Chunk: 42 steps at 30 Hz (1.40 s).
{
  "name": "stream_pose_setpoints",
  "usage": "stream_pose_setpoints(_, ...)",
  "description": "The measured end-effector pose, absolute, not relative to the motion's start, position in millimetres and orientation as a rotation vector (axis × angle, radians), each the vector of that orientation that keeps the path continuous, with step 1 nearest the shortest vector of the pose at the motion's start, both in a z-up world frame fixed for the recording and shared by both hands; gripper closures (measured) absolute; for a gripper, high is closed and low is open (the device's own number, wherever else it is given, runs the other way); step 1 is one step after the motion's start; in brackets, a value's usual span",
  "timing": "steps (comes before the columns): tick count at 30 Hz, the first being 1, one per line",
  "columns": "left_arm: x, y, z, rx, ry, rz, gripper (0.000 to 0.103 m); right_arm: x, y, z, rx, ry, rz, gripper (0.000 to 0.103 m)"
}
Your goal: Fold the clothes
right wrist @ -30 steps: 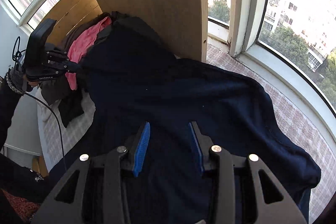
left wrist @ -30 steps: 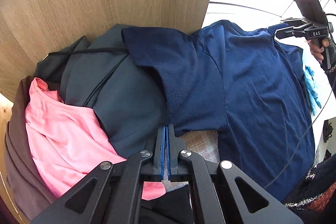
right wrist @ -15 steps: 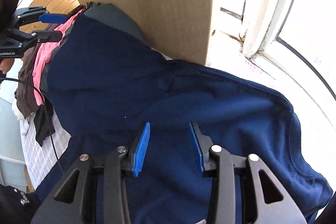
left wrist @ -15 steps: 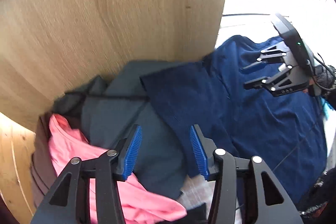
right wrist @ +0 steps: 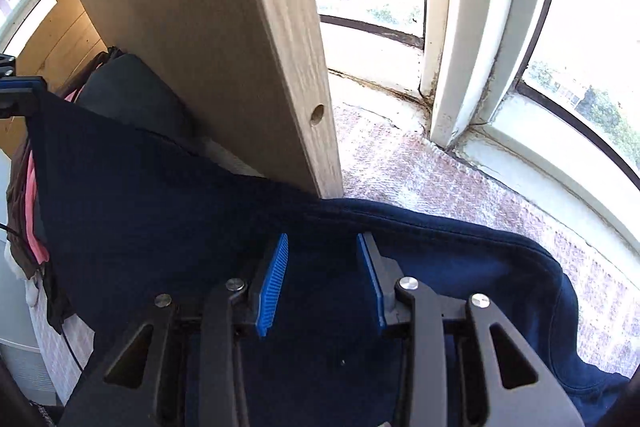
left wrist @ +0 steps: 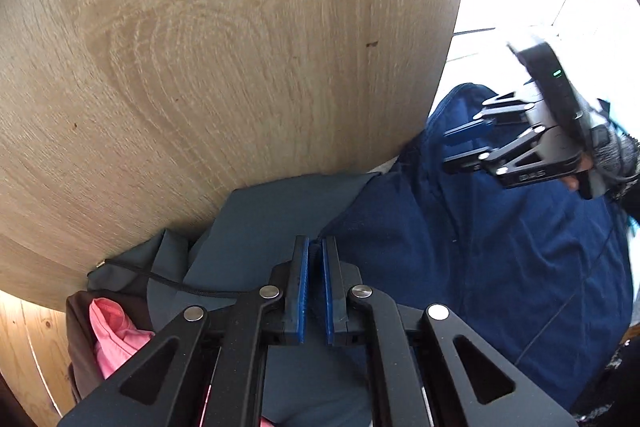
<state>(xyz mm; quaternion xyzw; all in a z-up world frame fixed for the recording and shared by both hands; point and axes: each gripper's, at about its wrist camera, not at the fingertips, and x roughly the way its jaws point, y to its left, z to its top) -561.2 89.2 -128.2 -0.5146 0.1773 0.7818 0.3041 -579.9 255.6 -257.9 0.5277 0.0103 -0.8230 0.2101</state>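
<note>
A navy blue T-shirt (left wrist: 480,247) lies spread on the surface beside a wooden panel; it also fills the lower right wrist view (right wrist: 160,207). My left gripper (left wrist: 315,251) is shut on the tip of the shirt's sleeve, which the right wrist view shows pulled up taut at the far left (right wrist: 36,107). My right gripper (right wrist: 322,247) is open, its blue pads just above the shirt near its collar edge. The right gripper also shows in the left wrist view (left wrist: 460,147), open over the shirt.
A pile of clothes sits to the left: a dark grey garment (left wrist: 260,227), a pink one (left wrist: 112,323) and a brown one (left wrist: 80,347). An upright wooden panel (left wrist: 240,47) stands close behind. A window and sill (right wrist: 500,107) lie beyond the checked surface (right wrist: 420,179).
My left gripper opened, moved forward to the shirt's sleeve and shut on it. My right gripper, still open, moved forward over the shirt toward the collar and panel edge.
</note>
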Motion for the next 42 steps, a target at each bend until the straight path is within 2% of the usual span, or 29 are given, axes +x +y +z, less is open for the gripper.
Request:
stream_pose_setpoints(3, -555, 93, -106, -1.321, 0.432, 2.056, 0.098, -584, 255, -263, 1.457, 0.053, -2.334, 0.072)
stream_pose_setpoints(7, -547, 102, -90, -1.285, 0.463, 2.047, 0.098, -567, 255, -249, 1.391, -0.01, -2.307, 0.072)
stream_pose_setpoints(8, -547, 104, -88, -1.285, 0.477, 2.046, 0.098, -559, 254, -243, 1.36, -0.023, -2.278, 0.075)
stream_pose_setpoints(11, -554, 100, -90, -1.32, 0.504, 2.068, 0.098, -538, 237, -246, 1.339, 0.047, -2.193, 0.093)
stream_pose_setpoints(14, -560, 87, -91, -1.353, 0.483, 2.1, 0.097, -527, 215, -264, 1.359, 0.141, -2.126, 0.094)
stream_pose_setpoints(15, -560, 83, -91, -1.357, 0.473, 2.1, 0.097, -531, 211, -269, 1.348, 0.152, -2.152, 0.097)
stream_pose_setpoints(21, -557, 75, -91, -1.358, 0.481, 2.095, 0.097, -539, 237, -258, 1.33, -0.038, -2.204, 0.097)
stream_pose_setpoints(23, -558, 71, -91, -1.362, 0.462, 2.107, 0.097, -525, 248, -257, 1.346, -0.026, -2.161, 0.095)
stream_pose_setpoints(27, -565, 62, -92, -1.373, 0.413, 2.138, 0.097, -508, 273, -283, 1.482, 0.127, -2.187, 0.095)
stream_pose_setpoints(32, -582, 49, -115, -1.446, 0.431, 2.168, 0.097, -503, 347, -287, 1.561, -0.093, -2.298, 0.094)
stream_pose_setpoints(34, -585, 45, -122, -1.474, 0.44, 2.174, 0.097, -497, 371, -288, 1.622, -0.053, -2.343, 0.096)
stream_pose_setpoints(37, -585, 44, -133, -1.502, 0.467, 2.171, 0.097, -475, 407, -268, 1.564, -0.112, -2.427, 0.092)
stream_pose_setpoints(38, -584, 46, -137, -1.507, 0.479, 2.165, 0.097, -466, 420, -258, 1.526, -0.148, -2.455, 0.088)
stream_pose_setpoints(39, -584, 49, -141, -1.519, 0.495, 2.159, 0.097, -456, 434, -250, 1.51, -0.18, -2.482, 0.078)
stream_pose_setpoints(41, -582, 54, -146, -1.528, 0.531, 2.15, 0.096, -438, 461, -242, 1.532, -0.186, -2.553, 0.065)
stream_pose_setpoints(42, -580, 53, -144, -1.522, 0.537, 2.155, 0.092, -431, 477, -242, 1.562, -0.194, -2.575, 0.065)
